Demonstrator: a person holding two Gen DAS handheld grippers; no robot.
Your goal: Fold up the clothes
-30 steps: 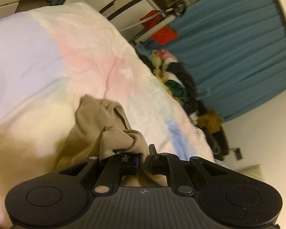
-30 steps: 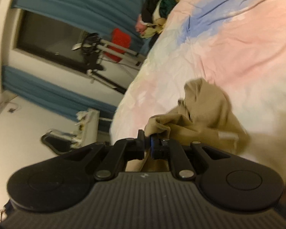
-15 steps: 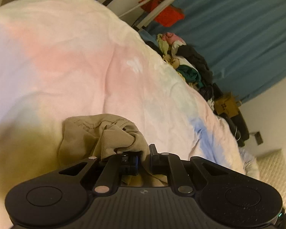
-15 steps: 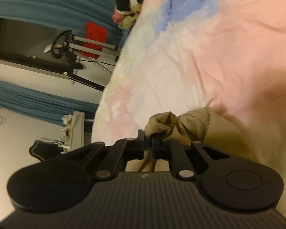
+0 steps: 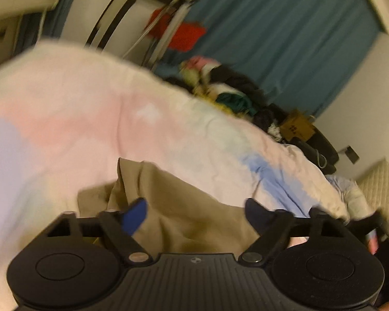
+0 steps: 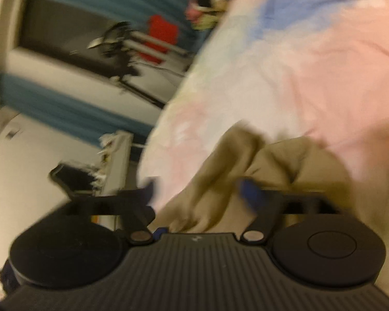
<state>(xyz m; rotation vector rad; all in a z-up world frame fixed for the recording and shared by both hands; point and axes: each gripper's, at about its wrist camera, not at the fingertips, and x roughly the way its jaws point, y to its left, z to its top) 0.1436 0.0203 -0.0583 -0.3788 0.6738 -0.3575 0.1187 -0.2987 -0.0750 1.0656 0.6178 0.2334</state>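
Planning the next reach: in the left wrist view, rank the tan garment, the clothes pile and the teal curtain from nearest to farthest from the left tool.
1. Crumpled tan garment, directly beneath the tool.
2. Mixed clothes pile, at the bed's far edge.
3. Teal curtain, along the back wall.

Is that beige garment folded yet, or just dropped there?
Just released: both tools, left tool and right tool, have just opened, and the beige garment lies bunched on the pastel bedspread. No neat fold shows. The clothes heap behind looks untouched.

Ahead of your jaws the bed (image 5: 96, 119) lies bare past the tan garment (image 5: 184, 207); a clothes pile (image 5: 230, 93) blocks its far edge.
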